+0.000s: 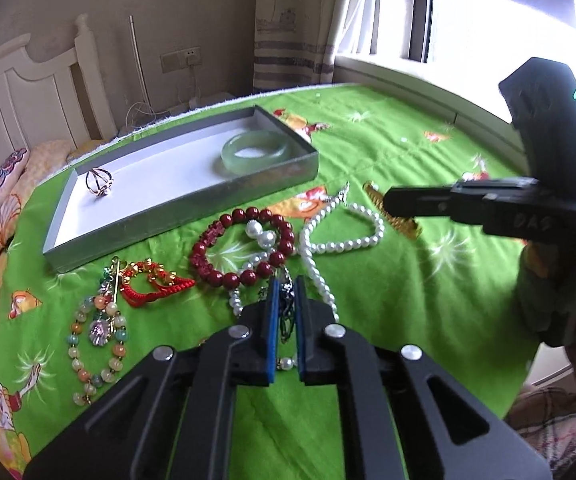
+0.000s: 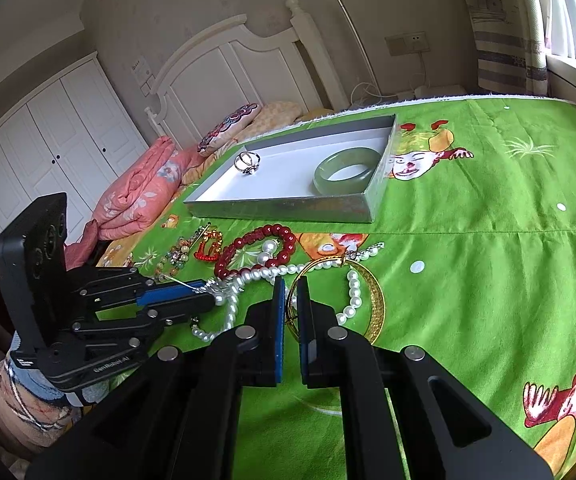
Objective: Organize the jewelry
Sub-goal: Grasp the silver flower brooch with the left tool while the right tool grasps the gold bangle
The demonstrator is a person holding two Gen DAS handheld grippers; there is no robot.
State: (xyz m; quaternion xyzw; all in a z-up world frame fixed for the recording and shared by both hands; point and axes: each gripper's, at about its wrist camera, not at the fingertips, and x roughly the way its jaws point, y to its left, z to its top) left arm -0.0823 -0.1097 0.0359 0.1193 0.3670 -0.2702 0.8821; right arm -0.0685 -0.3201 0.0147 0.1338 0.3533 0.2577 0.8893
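Left gripper [image 1: 287, 292]: low over the green bedspread [image 1: 387, 300], jaws narrowed on a silver chain [image 1: 286, 312]. Right gripper [image 2: 291, 300]: level, pinching the gold bangle [image 2: 375, 300]. Beyond: pearl necklace [image 1: 343, 236], red bead bracelet [image 1: 244, 244]. Farthest: grey tray [image 1: 176, 208] holding 1 jade bangle [image 1: 256, 155].

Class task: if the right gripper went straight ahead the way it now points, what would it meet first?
The right gripper is already shut on the gold bangle; straight ahead, it would probably first meet the pearl necklace, though depth is unclear.

Jade bangle [image 2: 347, 170] and ring [image 2: 248, 162] inside grey tray [image 2: 280, 210]
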